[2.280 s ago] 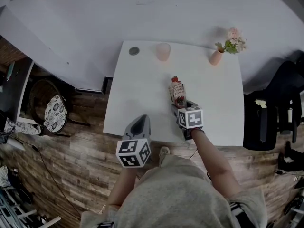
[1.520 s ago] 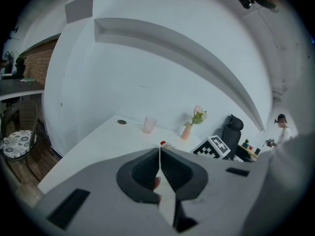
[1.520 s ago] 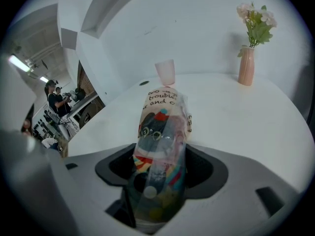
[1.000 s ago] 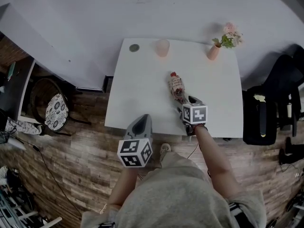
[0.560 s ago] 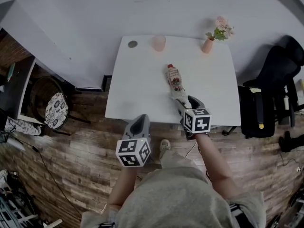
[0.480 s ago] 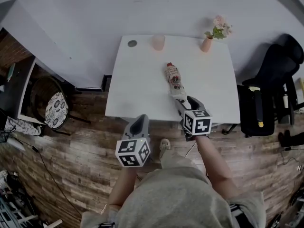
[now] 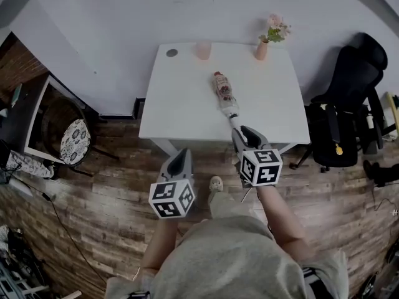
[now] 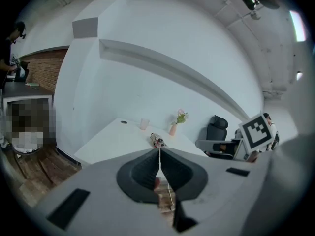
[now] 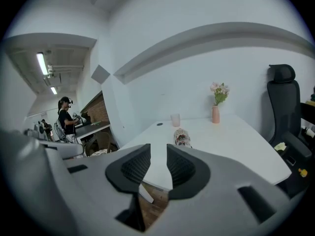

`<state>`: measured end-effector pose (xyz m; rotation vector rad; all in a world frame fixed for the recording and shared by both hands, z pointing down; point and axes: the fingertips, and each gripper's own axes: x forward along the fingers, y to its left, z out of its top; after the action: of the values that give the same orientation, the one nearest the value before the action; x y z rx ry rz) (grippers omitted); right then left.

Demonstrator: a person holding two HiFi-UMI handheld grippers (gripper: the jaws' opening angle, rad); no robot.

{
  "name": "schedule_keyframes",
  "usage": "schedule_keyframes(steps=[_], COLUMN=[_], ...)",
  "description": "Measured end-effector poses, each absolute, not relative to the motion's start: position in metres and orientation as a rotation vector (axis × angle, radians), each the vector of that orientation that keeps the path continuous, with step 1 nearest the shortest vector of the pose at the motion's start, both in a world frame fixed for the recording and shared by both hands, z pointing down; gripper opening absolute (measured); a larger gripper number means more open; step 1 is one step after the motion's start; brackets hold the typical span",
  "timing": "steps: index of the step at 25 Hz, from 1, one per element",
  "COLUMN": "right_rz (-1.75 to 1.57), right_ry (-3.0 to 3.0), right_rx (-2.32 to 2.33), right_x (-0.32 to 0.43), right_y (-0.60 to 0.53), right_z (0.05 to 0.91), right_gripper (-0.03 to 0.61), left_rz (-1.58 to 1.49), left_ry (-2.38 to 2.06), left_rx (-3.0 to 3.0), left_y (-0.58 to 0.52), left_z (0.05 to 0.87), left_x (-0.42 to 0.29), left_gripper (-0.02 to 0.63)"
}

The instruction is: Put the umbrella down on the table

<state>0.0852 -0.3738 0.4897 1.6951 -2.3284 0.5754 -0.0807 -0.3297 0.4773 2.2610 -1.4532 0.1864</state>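
White table (image 7: 181,104) at my 12 o'clock bears the folded umbrella (image 7: 223,92), lying flat, handle toward 6, which I judge light, soft-canopied and best gripped at that stiff handle; my right gripper (image 7: 243,132) is closing on nothing, my left gripper (image 7: 181,156) is pinched together, empty.

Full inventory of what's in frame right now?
table: 1, white, against the wall
umbrella: 1, patterned, folded, lying mid-table
cup: 1, pink, table's far edge
vase with flowers: 1, pink, far right corner
disc: 1, dark, far left corner
office chair: 1, black, right of table
cushioned chair: 1, dark, left of table
bystander: 1, dark top, background left
left gripper: 1, grey, jaws together, empty
right gripper: 1, grey, jaws closing, nothing between
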Motion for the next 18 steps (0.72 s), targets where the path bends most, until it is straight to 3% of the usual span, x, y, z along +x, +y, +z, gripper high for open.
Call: schedule_keyframes(steps=[12,18], right_rz=[0.473,0.442], right_ry=[-2.364,-2.359], right_rx=[1.742,1.766], right_x=[0.082,0.083], right_y=[-0.276,-0.221], right_z=[0.462,0.454], right_gripper=[0.003,0.003], left_rz=[0.151,0.13], left_ry=[-1.486,-1.494], left_rx=[2.293,2.313], left_y=[-0.247,-0.203], left_z=[0.463,0.452], left_x=[-0.086,-0.087], left_gripper=[0.012,0.012])
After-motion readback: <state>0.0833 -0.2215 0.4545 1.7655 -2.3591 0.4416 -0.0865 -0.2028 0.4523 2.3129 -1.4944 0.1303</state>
